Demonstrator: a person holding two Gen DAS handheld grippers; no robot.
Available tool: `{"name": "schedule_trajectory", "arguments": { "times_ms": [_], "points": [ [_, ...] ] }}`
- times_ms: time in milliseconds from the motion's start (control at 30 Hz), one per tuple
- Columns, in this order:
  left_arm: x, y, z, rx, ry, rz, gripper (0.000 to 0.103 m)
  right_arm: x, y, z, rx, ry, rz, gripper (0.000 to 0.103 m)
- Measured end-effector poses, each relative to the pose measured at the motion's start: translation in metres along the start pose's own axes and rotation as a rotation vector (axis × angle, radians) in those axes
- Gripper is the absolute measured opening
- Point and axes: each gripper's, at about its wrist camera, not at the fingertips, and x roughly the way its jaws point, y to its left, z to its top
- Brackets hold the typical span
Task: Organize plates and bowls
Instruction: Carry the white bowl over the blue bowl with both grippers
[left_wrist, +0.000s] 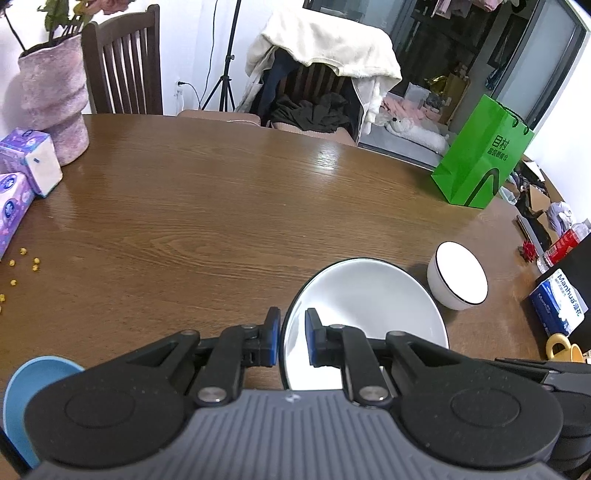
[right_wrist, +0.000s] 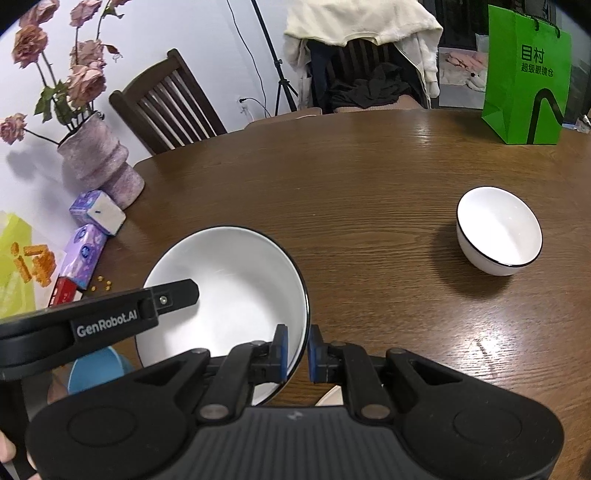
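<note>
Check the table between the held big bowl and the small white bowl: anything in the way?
Nothing visible. Both hand-held grippers, left and right, clamp the big bowl's rim; bare wooden table runs from it to the small bowl. The green bag stands far behind.

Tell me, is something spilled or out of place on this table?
Yes. Small yellow crumbs lie scattered on the table beside the purple tissue packs. Nothing else looks spilled; the small white bowl stands upright.

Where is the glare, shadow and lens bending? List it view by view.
Left wrist view: window glare streaks the table; the small bowl is blown out white; the table's far edge curves. Right wrist view: glare patches on the table; the small bowl casts a dark shadow to its left; edges bend.
</note>
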Motion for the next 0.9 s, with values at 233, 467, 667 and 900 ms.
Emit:
{"name": "schedule_trajectory", "arguments": {
  "times_ms": [233, 467, 667, 900],
  "points": [
    [-0.010, 0.010, -0.003, -0.001, -0.003, 0.001, 0.014, -0.005, 0.014, -0.007, -0.004, 0.001, 0.003, 0.010],
    [-0.021, 0.023, -0.009, -0.009, -0.002, 0.000, 0.014, -0.009, 0.030, -0.015, -0.011, 0.002, 0.003, 0.010],
    [-0.028, 0.034, -0.012, -0.021, -0.004, 0.005, 0.014, -0.012, 0.044, -0.020, -0.023, 0.002, 0.006, 0.010],
    [-0.038, 0.051, -0.017, -0.036, -0.007, 0.014, 0.014, -0.009, 0.062, -0.023, -0.043, 0.012, 0.015, 0.010]
  ]
}}
